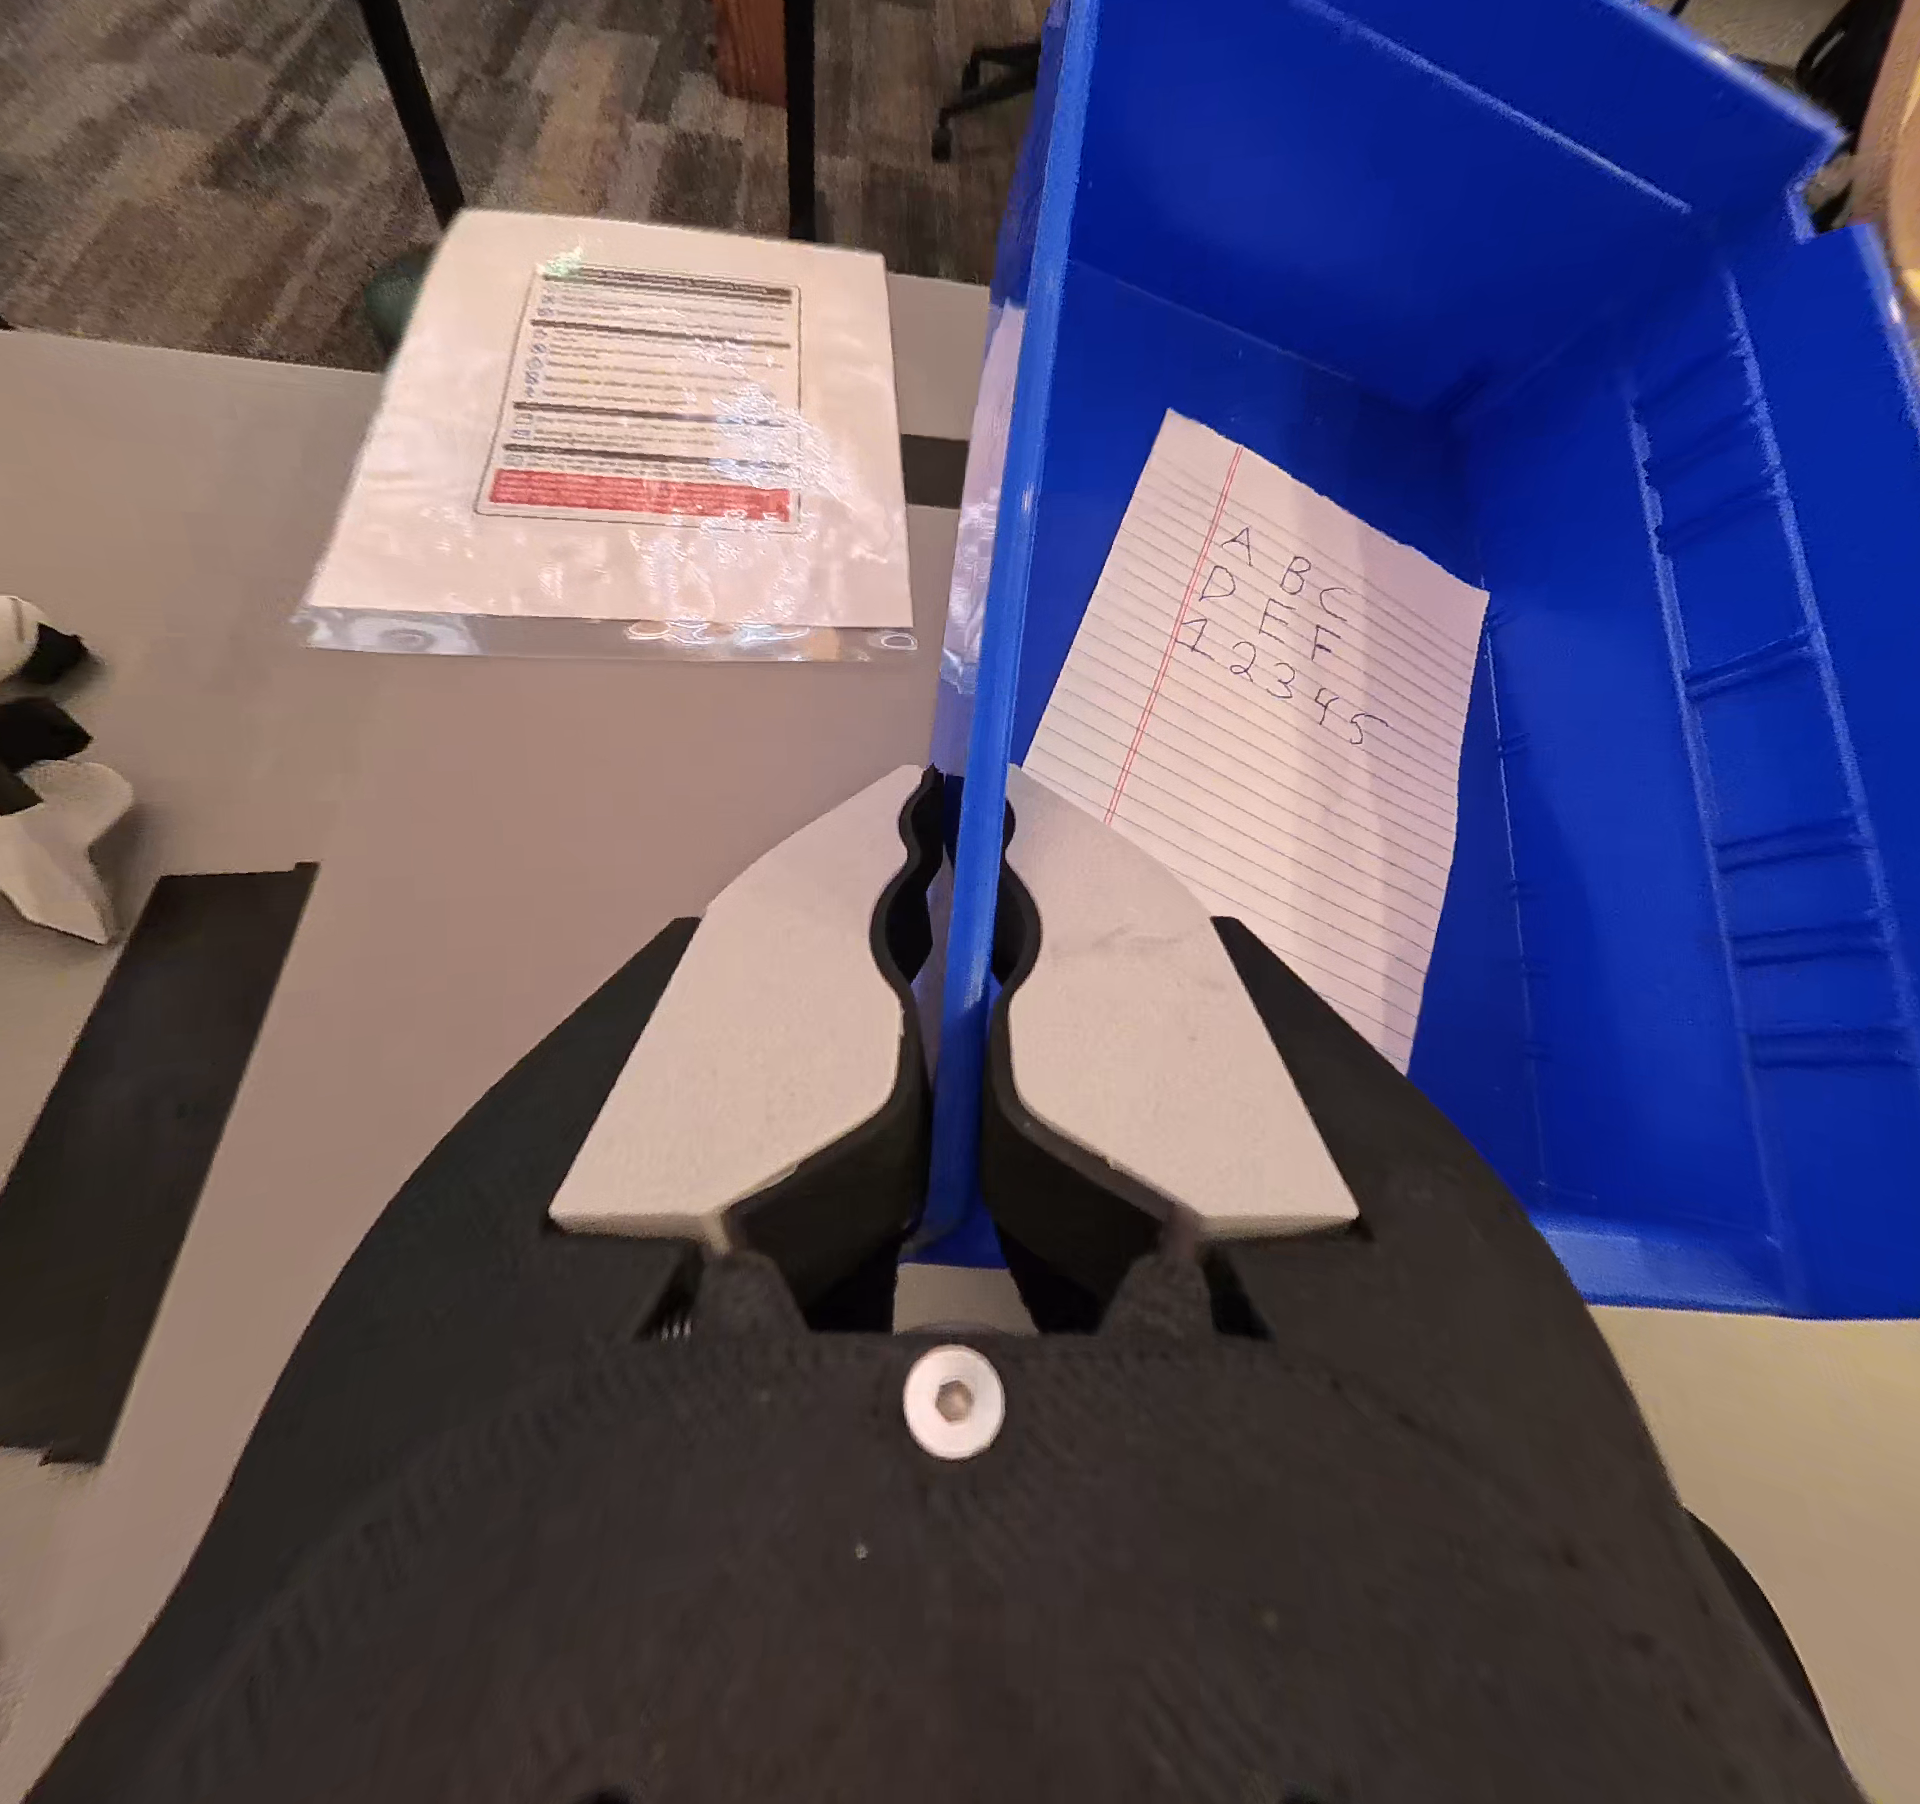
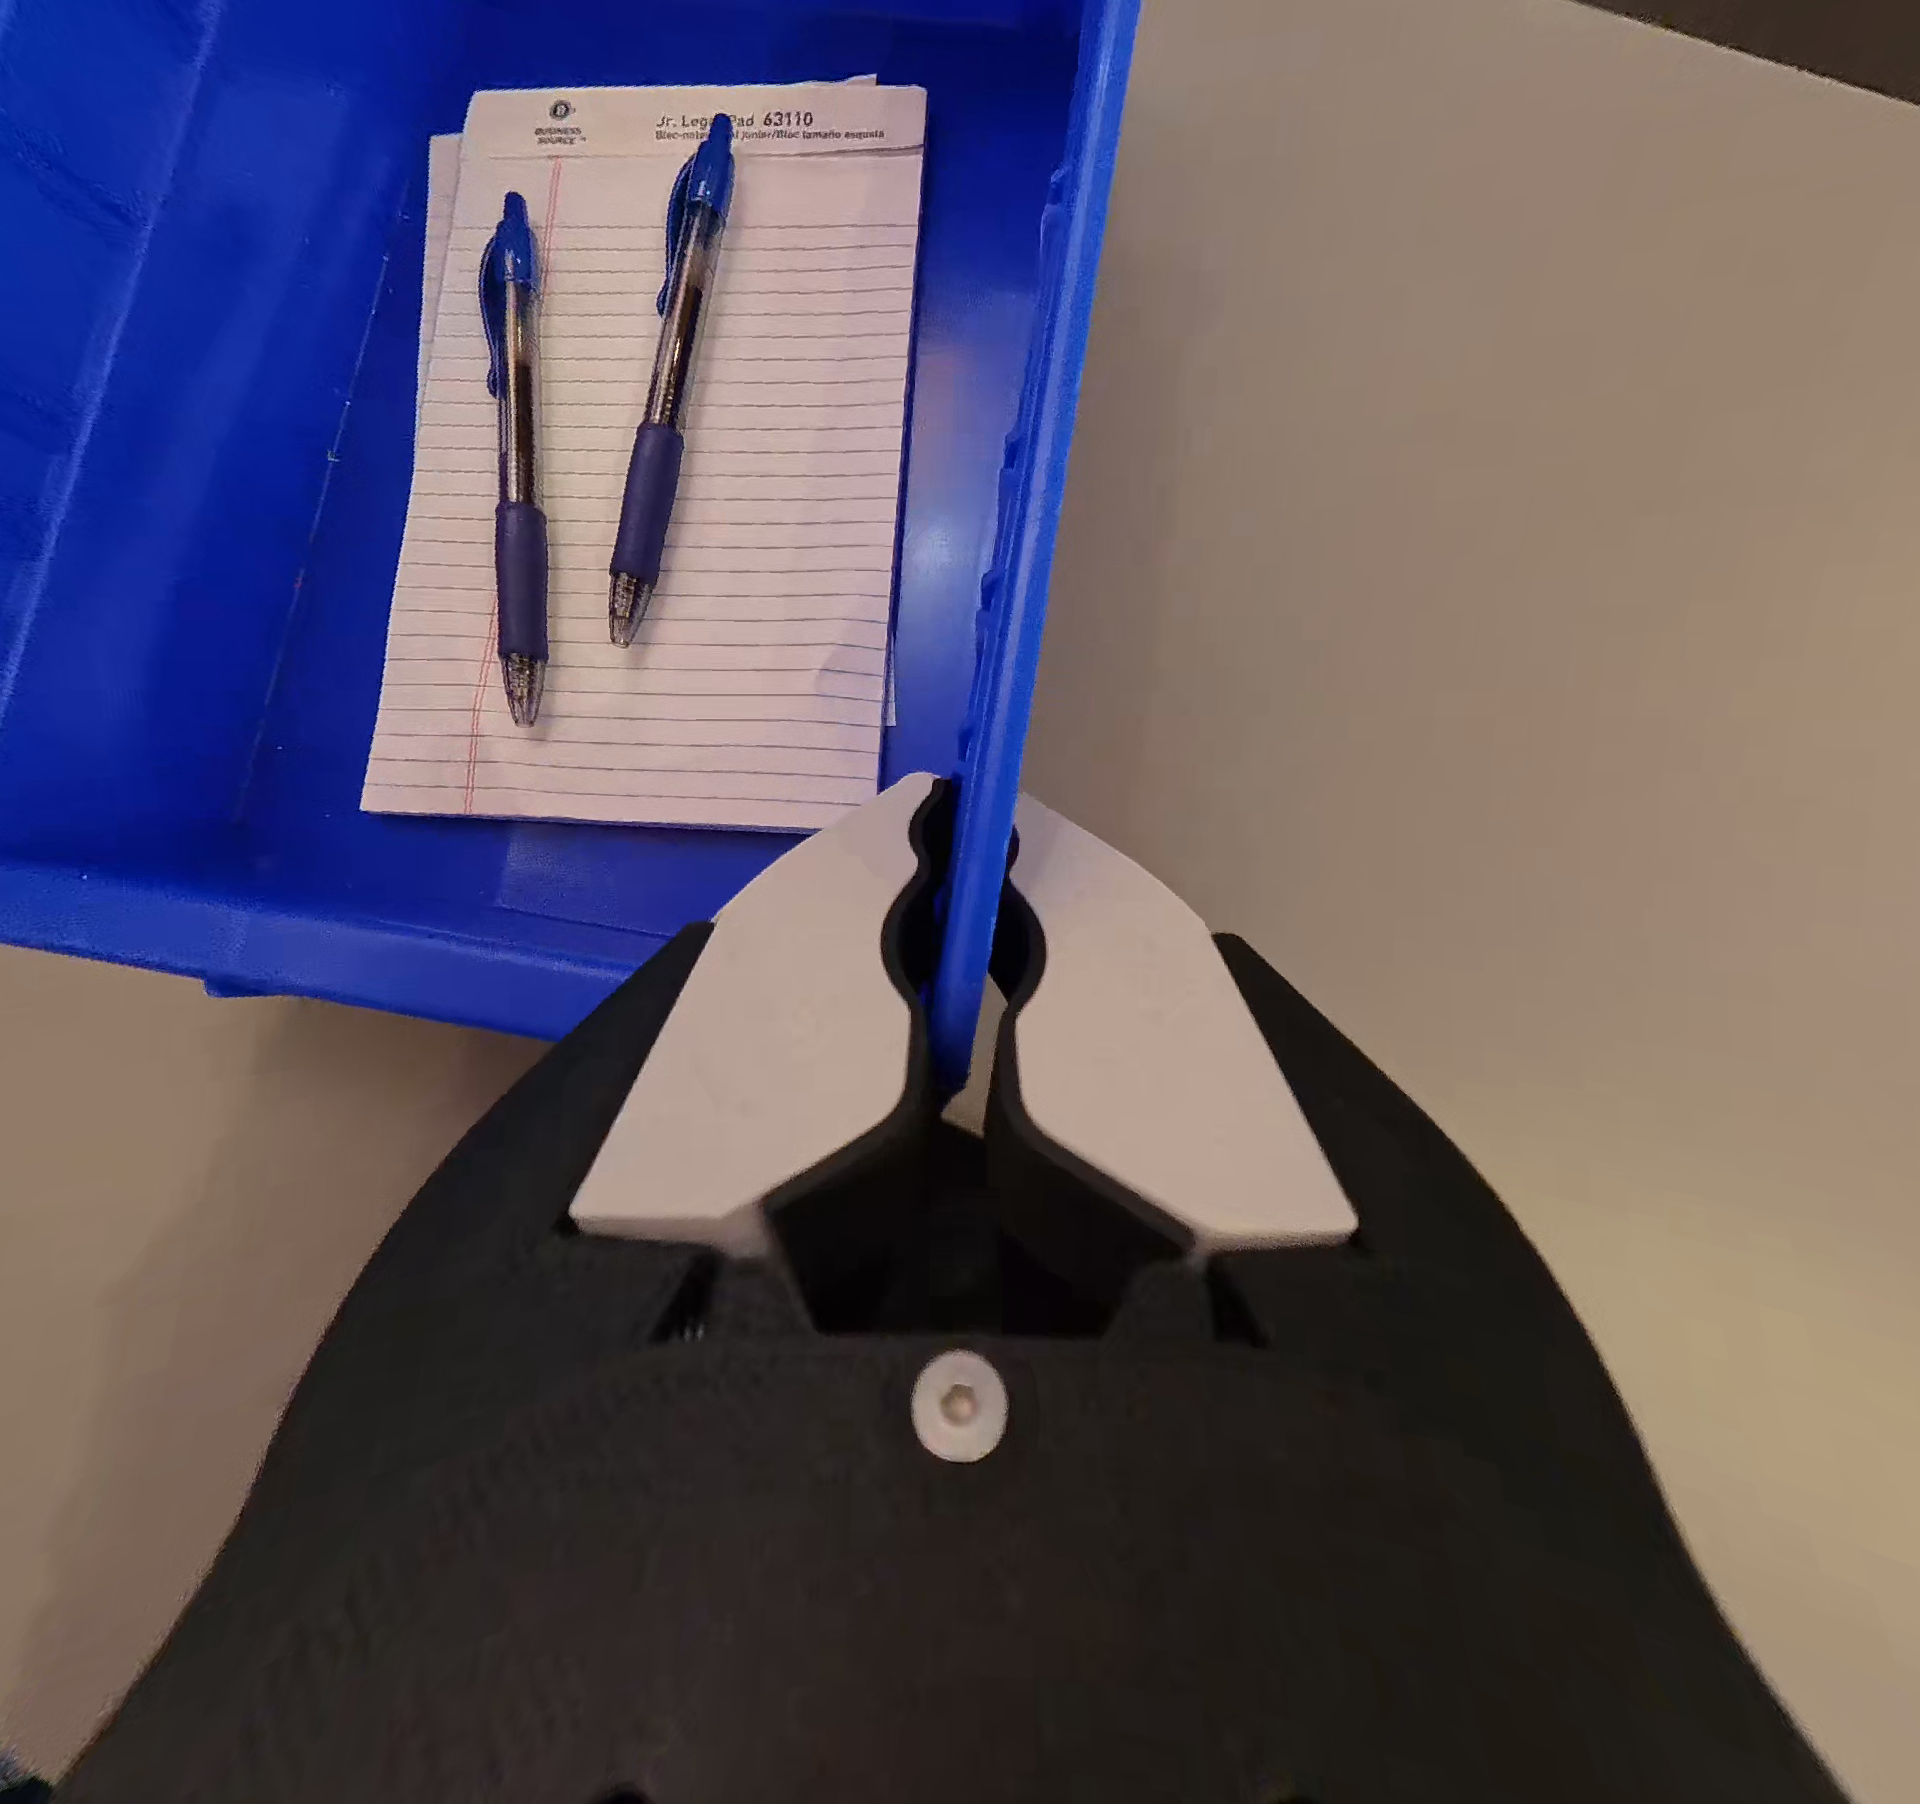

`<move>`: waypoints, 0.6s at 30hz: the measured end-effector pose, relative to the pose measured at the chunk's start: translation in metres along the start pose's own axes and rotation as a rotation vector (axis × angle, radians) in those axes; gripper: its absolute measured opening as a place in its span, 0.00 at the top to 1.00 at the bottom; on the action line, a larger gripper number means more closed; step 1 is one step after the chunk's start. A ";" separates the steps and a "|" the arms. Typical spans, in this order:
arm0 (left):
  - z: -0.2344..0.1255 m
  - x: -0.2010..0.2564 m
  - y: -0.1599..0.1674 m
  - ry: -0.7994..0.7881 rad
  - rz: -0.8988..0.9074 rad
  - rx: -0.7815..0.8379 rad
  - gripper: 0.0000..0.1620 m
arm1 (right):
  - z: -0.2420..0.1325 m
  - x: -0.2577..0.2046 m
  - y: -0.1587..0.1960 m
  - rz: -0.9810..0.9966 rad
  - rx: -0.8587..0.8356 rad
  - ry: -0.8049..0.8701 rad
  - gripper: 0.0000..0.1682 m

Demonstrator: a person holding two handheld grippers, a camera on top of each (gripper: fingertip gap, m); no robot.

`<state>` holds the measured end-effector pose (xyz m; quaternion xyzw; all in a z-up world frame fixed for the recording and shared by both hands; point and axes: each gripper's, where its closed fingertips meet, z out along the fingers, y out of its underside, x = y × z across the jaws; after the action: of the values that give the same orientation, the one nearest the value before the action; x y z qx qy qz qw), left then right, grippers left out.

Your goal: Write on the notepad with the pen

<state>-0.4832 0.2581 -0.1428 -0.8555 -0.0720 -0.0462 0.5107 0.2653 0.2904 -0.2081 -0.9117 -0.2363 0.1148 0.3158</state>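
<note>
A white lined notepad (image 2: 748, 507) lies flat in a blue plastic bin (image 2: 208, 300). Two blue pens lie side by side on it, one to the left (image 2: 516, 466) and one to the right (image 2: 665, 404), tips toward me. My right gripper (image 2: 971, 798) is shut on the bin's right wall. My left gripper (image 1: 966, 788) is shut on the left wall of a blue bin (image 1: 1299, 227). This bin holds a loose lined sheet (image 1: 1299, 767) with handwriting. I cannot tell whether both views show the same bin.
A clear stand with a printed sheet (image 1: 623, 445) sits on the grey table (image 2: 1455, 611) to the left of the bin. A black-and-white object (image 1: 52, 819) lies at the far left, and a black patch (image 1: 135, 1131) near it. Carpet and table legs lie beyond. Across from one pair of fingers to the other is roughly 75 centimeters.
</note>
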 end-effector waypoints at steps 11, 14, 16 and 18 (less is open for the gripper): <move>-0.041 -0.034 -0.018 -0.004 -0.025 0.072 0.97 | 0.013 -0.093 -0.001 -0.124 0.003 -0.112 0.98; -0.051 -0.044 -0.020 -0.005 -0.033 0.085 0.97 | 0.026 -0.126 -0.010 -0.164 0.003 -0.156 0.98; -0.057 -0.050 -0.020 -0.011 -0.032 0.092 0.97 | 0.036 -0.148 -0.018 -0.189 0.004 -0.186 0.98; -0.063 -0.056 -0.021 -0.012 -0.040 0.104 0.97 | 0.047 -0.171 -0.028 -0.217 0.001 -0.217 0.98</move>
<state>-0.5420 0.2082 -0.1038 -0.8264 -0.0943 -0.0475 0.5531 0.0905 0.2482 -0.2164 -0.8629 -0.3662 0.1779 0.2994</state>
